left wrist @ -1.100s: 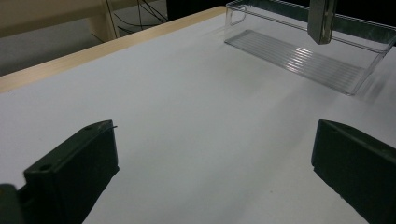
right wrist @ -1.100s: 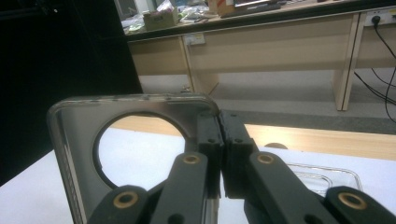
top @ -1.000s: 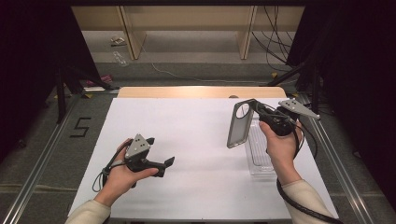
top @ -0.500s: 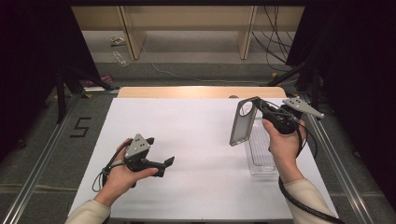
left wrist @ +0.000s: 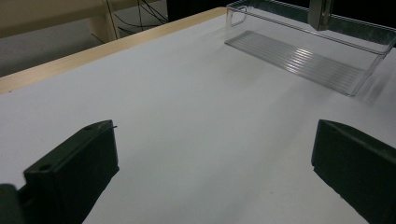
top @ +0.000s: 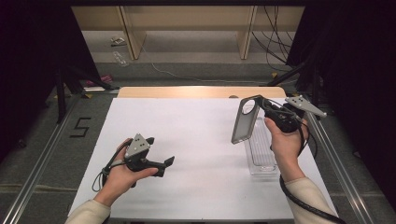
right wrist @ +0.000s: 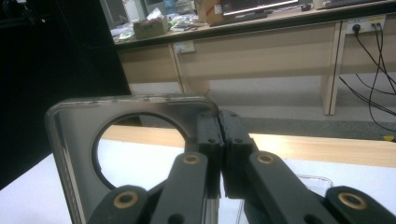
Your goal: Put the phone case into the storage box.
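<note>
Gripping a grey phone case (top: pixel 244 120) by the edge of its upper end, right gripper (top: pixel 262 105) with jaws pressed together on the thin wall, next to nothing between the pads. Seen in the right gripper view as phone case (right wrist: pixel 74 154) standing upright to the left of the closed jaws, round camera cut-out just left of the pads, case hanging down below them. Raised above the table (top: pixel 201 140), right hand (top: pixel 286 140) wrapped round the handle, forearm coming up from the lower right, wrist bent so the gripper points left and away. Held clear over a clear plastic tray (top: pixel 259 151) lying below and slightly behind the jaws.

Resting low near the table, left gripper (top: pixel 169 161) in the left hand (top: pixel 122 173), pointing right across the white surface, jaws spread wide, nothing between them. Beyond those jaws in the left gripper view, clear plastic tray (left wrist: pixel 299 58) far ahead and to the right.

Marked on the floor left of the table, a black "5" (top: pixel 80 127). No brand or label legible on the case or tray.
</note>
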